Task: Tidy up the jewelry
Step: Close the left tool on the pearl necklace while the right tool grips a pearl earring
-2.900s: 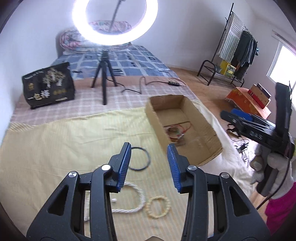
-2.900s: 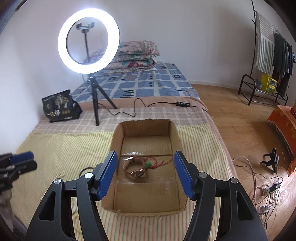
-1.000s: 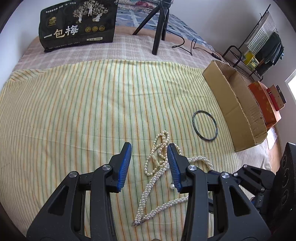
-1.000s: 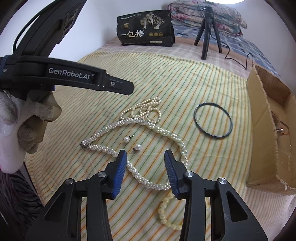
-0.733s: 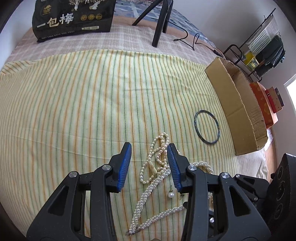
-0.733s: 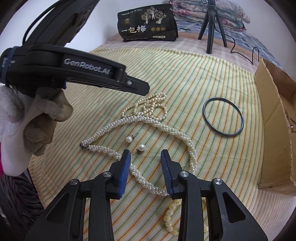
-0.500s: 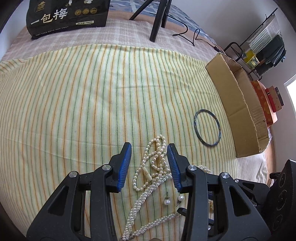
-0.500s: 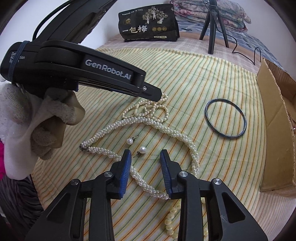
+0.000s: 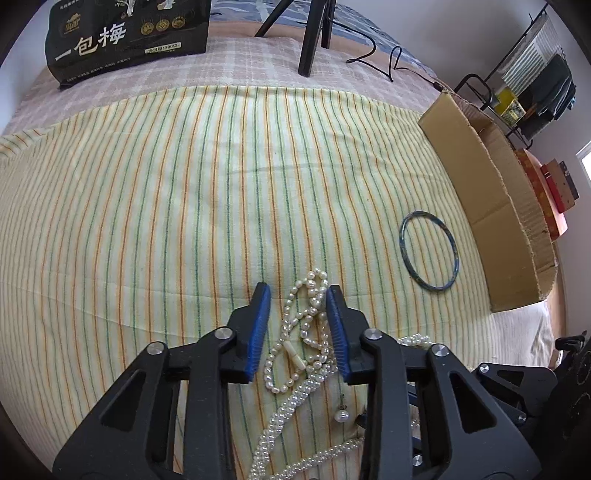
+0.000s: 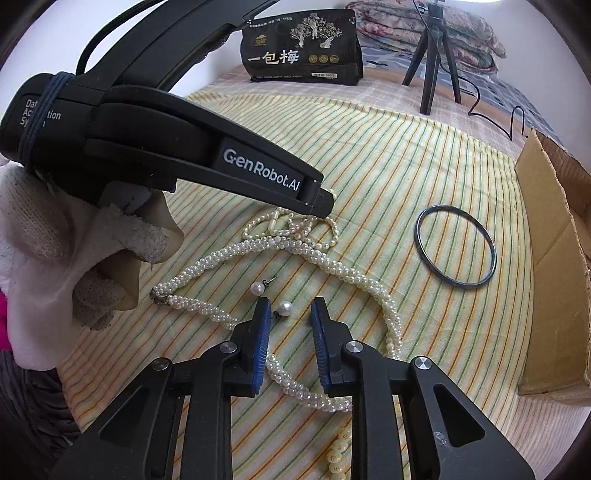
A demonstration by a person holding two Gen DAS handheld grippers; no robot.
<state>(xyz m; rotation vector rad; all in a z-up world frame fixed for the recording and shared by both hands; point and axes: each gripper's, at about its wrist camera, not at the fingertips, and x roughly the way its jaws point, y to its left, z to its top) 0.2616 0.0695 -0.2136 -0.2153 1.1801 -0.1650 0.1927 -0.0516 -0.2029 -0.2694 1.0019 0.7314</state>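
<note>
Beside an open cardboard box [image 9: 495, 206], contents unseen, both tools [image 9: 298, 295] [image 10: 289, 306] narrowing, perhaps ungripped, over pearl strands [image 9: 306, 332].

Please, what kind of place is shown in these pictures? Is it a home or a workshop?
Most likely a bedroom in a home. The jewelry lies on a striped cloth spread over a bed, folded quilts are stacked at the far end, and a clothes rack stands by the wall.

bright, even daylight, soft shadows, sharp focus, strong fisheye edge warping.
</note>
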